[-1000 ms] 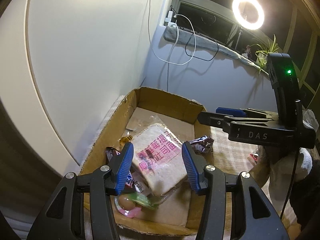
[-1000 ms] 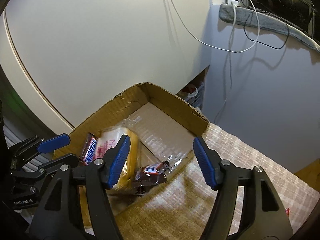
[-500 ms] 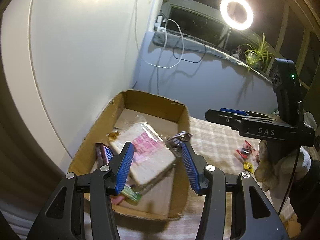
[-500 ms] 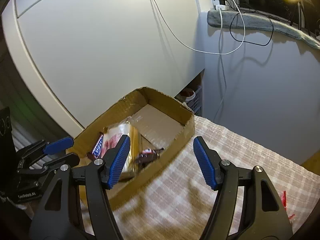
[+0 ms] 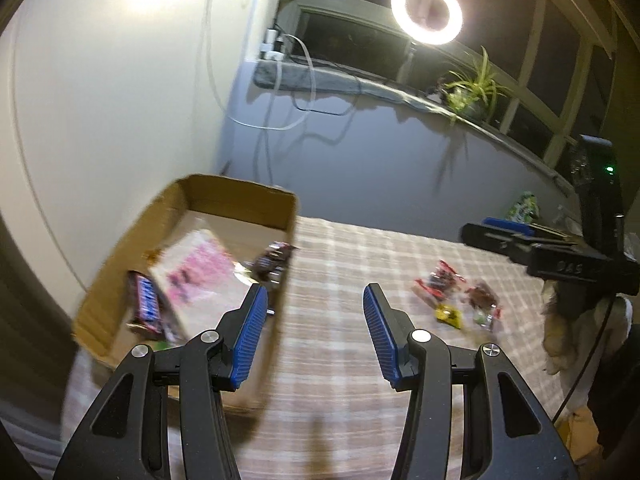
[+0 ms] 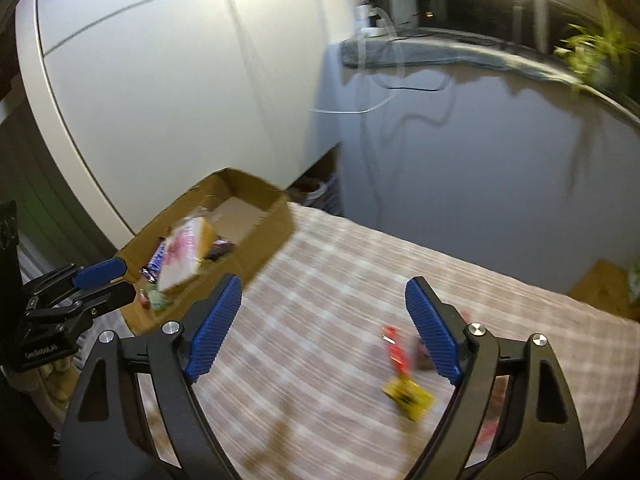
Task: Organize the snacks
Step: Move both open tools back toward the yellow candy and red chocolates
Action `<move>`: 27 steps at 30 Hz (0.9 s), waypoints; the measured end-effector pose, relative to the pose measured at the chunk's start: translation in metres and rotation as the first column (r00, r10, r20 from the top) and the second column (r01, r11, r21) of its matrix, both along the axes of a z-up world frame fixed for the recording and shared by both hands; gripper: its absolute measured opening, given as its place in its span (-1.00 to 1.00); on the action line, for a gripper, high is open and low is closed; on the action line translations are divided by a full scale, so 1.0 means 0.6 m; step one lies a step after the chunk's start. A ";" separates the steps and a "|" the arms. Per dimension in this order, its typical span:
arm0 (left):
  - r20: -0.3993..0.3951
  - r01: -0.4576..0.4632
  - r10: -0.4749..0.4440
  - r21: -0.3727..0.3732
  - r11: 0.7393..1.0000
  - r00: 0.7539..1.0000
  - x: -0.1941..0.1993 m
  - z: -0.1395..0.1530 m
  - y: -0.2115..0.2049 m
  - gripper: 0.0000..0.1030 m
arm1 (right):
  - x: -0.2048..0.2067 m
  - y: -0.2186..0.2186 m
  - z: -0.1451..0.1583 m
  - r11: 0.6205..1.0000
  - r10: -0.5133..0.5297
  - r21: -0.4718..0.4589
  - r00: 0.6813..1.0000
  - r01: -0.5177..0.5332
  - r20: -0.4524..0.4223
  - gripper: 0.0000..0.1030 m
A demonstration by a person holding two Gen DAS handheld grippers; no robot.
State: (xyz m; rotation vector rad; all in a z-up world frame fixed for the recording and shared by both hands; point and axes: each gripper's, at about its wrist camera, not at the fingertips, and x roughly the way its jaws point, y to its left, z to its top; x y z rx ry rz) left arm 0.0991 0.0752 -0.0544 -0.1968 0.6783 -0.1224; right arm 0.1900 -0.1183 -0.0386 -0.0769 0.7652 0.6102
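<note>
A cardboard box (image 5: pixel 236 196) stands at the table's left end and shows too in the right wrist view (image 6: pixel 276 220). It holds a pink-printed bread pack (image 5: pixel 200 276), a Snickers bar (image 5: pixel 146 308) and a dark candy wrapper (image 5: pixel 272 264). My left gripper (image 5: pixel 312 332) is open and empty, above the cloth just right of the box. My right gripper (image 6: pixel 320 328) is open and empty over the cloth. Loose snacks lie on the cloth: red wrappers (image 5: pixel 440 284) and a yellow packet (image 5: pixel 450 314), also in the right wrist view (image 6: pixel 408 396).
A checked tablecloth (image 5: pixel 360 264) covers the table. A white wall panel (image 5: pixel 100 100) rises behind the box. A sill with white cables (image 5: pixel 304 80), a ring light (image 5: pixel 426 12) and a plant (image 5: pixel 472 88) runs behind. The view is motion-blurred.
Both grippers have pulled back and swung right, away from the box toward the loose snacks on the cloth. Both stayed open and empty.
</note>
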 end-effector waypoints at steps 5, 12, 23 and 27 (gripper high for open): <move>-0.018 0.068 -0.068 -0.014 0.998 0.998 0.011 -0.014 -0.056 -0.05 | -0.026 -0.104 0.006 0.996 -0.090 0.007 0.996 0.090 0.015 0.68; -0.051 0.163 -0.164 -0.027 0.986 0.985 0.027 -0.035 -0.136 -0.05 | -0.042 -0.211 -0.017 0.984 -0.177 -0.023 0.984 0.176 -0.008 0.64; -0.132 0.276 -0.276 -0.022 0.961 0.952 0.063 -0.079 -0.235 -0.05 | -0.003 -0.242 -0.104 0.987 -0.155 -0.053 0.979 0.149 -0.136 0.35; -0.166 0.308 -0.304 0.000 0.951 0.938 0.081 -0.095 -0.264 -0.05 | 0.012 -0.237 -0.127 0.988 -0.149 -0.068 0.976 0.140 -0.157 0.35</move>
